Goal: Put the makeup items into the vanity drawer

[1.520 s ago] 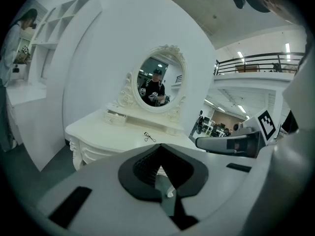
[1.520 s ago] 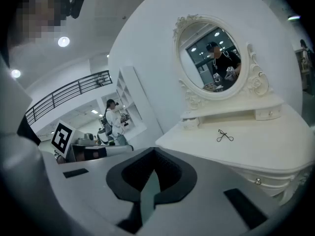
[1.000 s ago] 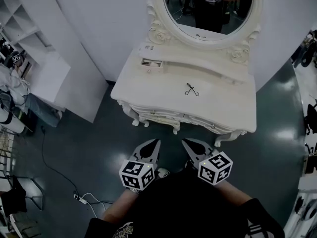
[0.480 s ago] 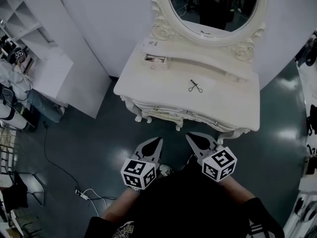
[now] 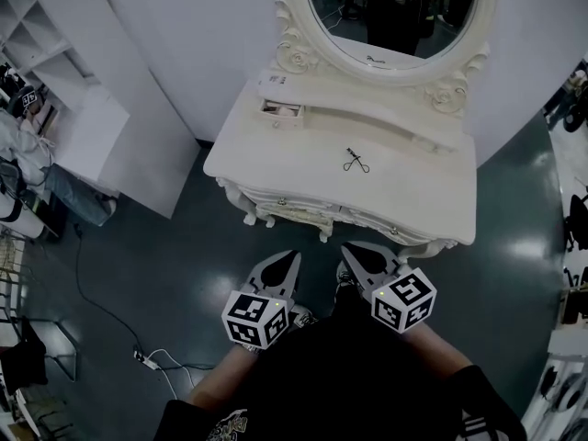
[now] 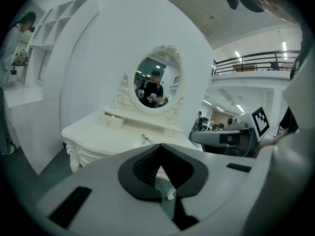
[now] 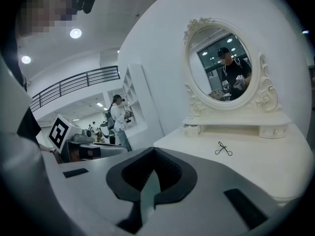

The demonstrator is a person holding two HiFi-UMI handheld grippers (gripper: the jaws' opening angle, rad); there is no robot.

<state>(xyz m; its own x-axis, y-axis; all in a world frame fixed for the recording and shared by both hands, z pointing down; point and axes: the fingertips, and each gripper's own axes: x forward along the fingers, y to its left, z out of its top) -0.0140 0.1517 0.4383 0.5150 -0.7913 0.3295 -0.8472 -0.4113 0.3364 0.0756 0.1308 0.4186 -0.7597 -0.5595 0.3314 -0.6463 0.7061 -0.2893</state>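
A black eyelash curler (image 5: 356,162) lies alone in the middle of the white vanity top (image 5: 276,168). It also shows in the left gripper view (image 6: 146,140) and the right gripper view (image 7: 223,149). A small drawer (image 5: 280,111) at the left end of the raised shelf under the oval mirror (image 5: 390,12) stands slightly pulled out. Both grippers hang side by side over the floor, short of the vanity's front edge. The left gripper (image 5: 290,260) and the right gripper (image 5: 349,251) are shut and hold nothing.
The vanity's front drawers (image 5: 303,211) with small knobs are closed. White shelving (image 5: 55,72) stands at the left, with a person (image 7: 118,114) beside it. A cable (image 5: 92,301) and a power strip (image 5: 147,361) lie on the dark floor at the lower left.
The head view has swayed a little. Both grippers stay shut and low before the vanity, and the curler has not moved.
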